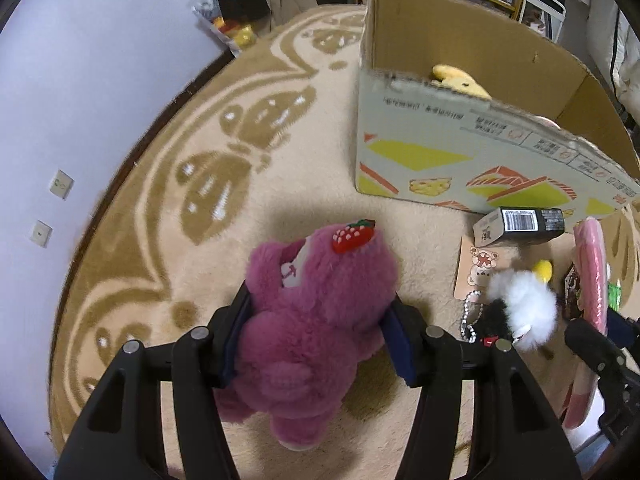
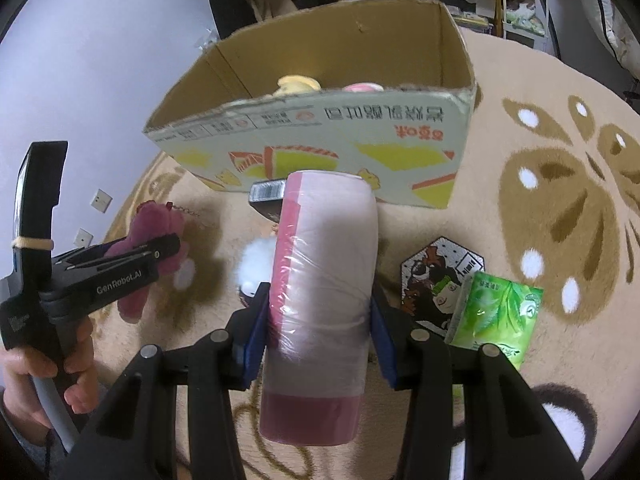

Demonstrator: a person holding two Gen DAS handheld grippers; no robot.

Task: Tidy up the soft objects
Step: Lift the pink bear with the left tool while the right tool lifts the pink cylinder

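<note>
The left gripper point(image 1: 320, 320) is squeezing a fuzzy purple teddy bear point(image 1: 312, 320) between its two blue pads, one on each side of the bear's body. The bear has a little red strawberry point(image 1: 354, 234) on its head, and it hangs above the tan rug point(image 1: 160, 200) with the brown butterfly shapes. The right gripper point(image 2: 320, 328) is holding a pink roll wrapped in clear plastic point(image 2: 324, 288), with one blue pad pressed on each side of it. The roll points up toward the cardboard box point(image 2: 320, 140), which sits open on the rug just past both grippers. Inside the box you can see a yellow soft toy point(image 1: 460, 78) and a bit of something pink point(image 2: 364, 88). A small black box with a barcode point(image 1: 520, 222) lies on the rug right by the front of the cardboard box. Near it is a white fluffy ball point(image 1: 524, 308) with a silver bead chain point(image 1: 470, 320) and a card with a bear picture point(image 1: 478, 268). On the right side of the rug lie a green tissue pack point(image 2: 496, 316) and a card with a cartoon drawing point(image 2: 436, 280), just beside each other. In the right wrist view, a hand point(image 2: 44, 380) grips the handle of the left gripper, and the purple bear shows there too.
</note>
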